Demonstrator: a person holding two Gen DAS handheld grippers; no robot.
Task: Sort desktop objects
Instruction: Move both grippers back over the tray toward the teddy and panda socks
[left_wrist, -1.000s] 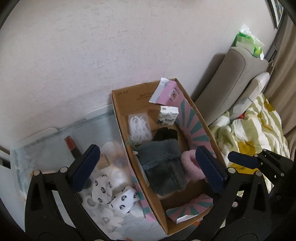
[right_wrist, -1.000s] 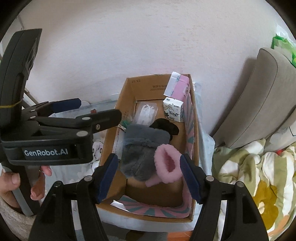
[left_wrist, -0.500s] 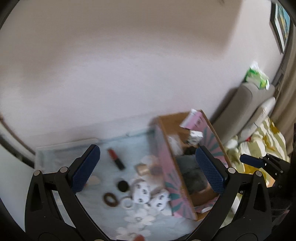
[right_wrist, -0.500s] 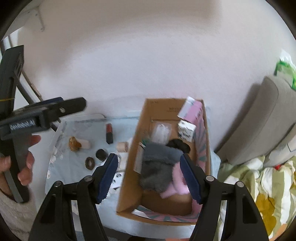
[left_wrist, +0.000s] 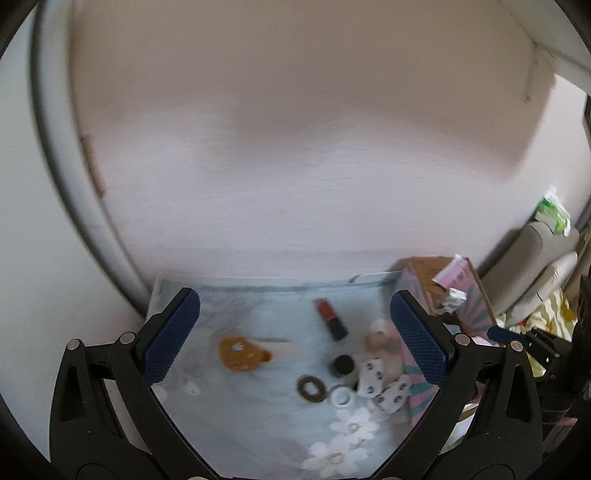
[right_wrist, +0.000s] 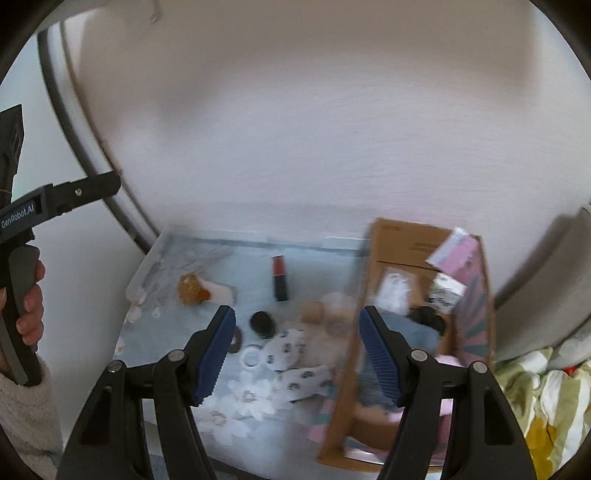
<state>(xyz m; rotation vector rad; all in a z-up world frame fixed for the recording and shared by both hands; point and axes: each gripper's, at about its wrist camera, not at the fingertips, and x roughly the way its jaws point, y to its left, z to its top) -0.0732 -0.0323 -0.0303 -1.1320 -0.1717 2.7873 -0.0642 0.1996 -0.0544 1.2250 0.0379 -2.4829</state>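
Note:
A small table (left_wrist: 258, 435) with a pale blue flowered cloth holds a red and black lipstick (left_wrist: 330, 318), an orange clip (left_wrist: 236, 352), a black cap (left_wrist: 341, 364), a brown ring (left_wrist: 311, 388), a white ring (left_wrist: 342, 398) and white patterned socks (left_wrist: 384, 384). A cardboard box (right_wrist: 406, 236) at the right holds a grey furry item (right_wrist: 413, 328), a pink one and a small carton (right_wrist: 447, 291). My left gripper (left_wrist: 295, 339) is open and empty, high above the table. My right gripper (right_wrist: 297, 354) is open and empty above the socks (right_wrist: 291, 354) and the box's left wall.
A white wall rises behind the table. A grey sofa (left_wrist: 546, 254) with a striped blanket (right_wrist: 539, 398) lies to the right. A curved grey pole (left_wrist: 74, 184) stands at the left. The left gripper's body (right_wrist: 22, 221) shows in the right wrist view.
Both grippers have pulled up and back from the box. The views swung left, so the table top and its loose items now show. Both stay open.

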